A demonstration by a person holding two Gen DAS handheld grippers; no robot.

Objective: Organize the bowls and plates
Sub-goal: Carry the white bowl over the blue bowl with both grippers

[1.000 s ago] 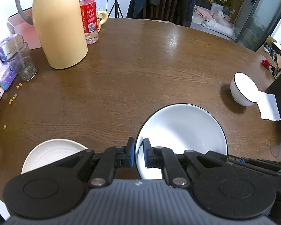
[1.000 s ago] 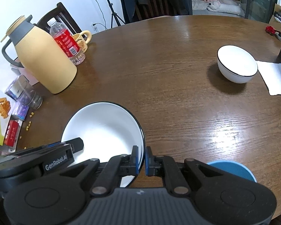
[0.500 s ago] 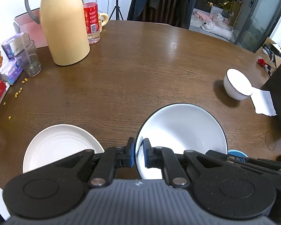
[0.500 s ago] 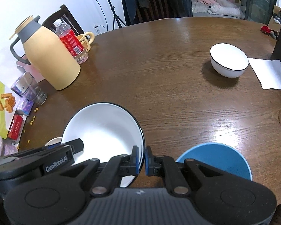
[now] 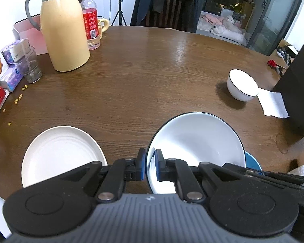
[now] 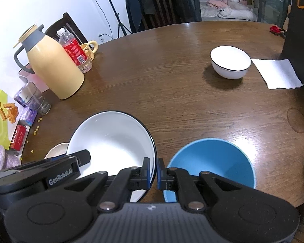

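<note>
1. Your left gripper is clamped on the left rim of the big bowl, one pad inside and one outside the wall.
2. Your right gripper is clamped on the bowl's right rim, so both grippers hold the same white, dark-rimmed bowl between them, tilted a little toward you.
3. Just left of your left gripper, a white plate lies flat on the table, apart from the big bowl.
4. Just right of your right gripper sits a blue bowl, upright on the table; its rim lies close beside the big bowl's, and you cannot tell whether they touch.
5. Farther ahead and right of both grippers, a small bowl stands alone, well apart from the others.
6. Beside that small bowl, to its right, lies a napkin, partly against a black box.
7. Far ahead to the left stand a yellow jug, a bottle with a red label, a mug and a glass, with snack packs and crumbs at the table's edge.
</note>
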